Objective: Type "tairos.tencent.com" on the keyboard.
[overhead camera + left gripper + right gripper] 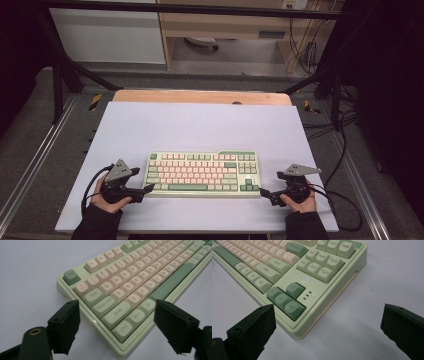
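Framing the green-and-cream keyboard (202,174) from both ends: left tool (148,189) at the near left corner, jaws apart, the corner by the Ctrl key (123,328) sitting between them but untouched by either pad; right tool (264,192) just off the near right corner by the arrow keys (287,301), jaws spread wide over bare counter (200,125), gripping nothing. Lying flat and square near the front middle of the white counter, long side toward the person. Looks like the set-up for a two-ended grasp or shift of the keyboard. To do it well: bring the left tool a little further in so as to bite the case edge, not the keycaps; swing the right tool inward to take the matching corner between its jaws before closing; close both on the rim of the case at like depth; keep both low and level, close to the counter, to avoid tipping one end; move both ends together, at one pace, to stop the case twisting or skating on the smooth sheet. Watch for a pad landing on Ctrl or an arrow key, likely to press or pop a cap. No tray, box or bin on the counter, so nothing to fill, empty or steer around.
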Tool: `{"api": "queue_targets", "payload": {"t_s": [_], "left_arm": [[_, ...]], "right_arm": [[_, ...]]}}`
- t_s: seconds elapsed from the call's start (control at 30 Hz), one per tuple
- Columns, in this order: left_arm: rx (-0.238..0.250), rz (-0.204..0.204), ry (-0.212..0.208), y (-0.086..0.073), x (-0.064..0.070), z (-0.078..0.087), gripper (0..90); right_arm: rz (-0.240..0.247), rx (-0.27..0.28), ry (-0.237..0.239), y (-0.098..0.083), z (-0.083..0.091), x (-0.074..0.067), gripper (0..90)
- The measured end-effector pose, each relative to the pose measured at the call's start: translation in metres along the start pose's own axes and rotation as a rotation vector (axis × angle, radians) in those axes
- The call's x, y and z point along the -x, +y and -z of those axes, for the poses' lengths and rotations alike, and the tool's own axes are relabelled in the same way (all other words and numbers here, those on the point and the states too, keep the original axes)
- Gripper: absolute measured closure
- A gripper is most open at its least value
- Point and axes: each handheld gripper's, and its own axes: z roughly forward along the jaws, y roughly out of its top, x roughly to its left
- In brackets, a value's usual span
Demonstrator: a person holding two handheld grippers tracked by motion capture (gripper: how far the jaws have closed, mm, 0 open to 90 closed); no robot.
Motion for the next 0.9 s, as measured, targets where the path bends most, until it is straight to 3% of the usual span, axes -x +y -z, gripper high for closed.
{"api": "queue_targets", "payload": {"t_s": [0.33, 0.9], "left_arm": [[-0.001, 0.013, -0.009, 0.008, 0.007, -0.006, 41.7], [-0.014, -0.017, -0.022, 0.027, 0.027, -0.025, 68.8]], "right_arm": [[0.002, -0.002, 0.001, 0.0, 0.0, 0.0, 0.4], [0.002, -0.005, 0.001, 0.0, -0.001, 0.0, 0.4]]}}
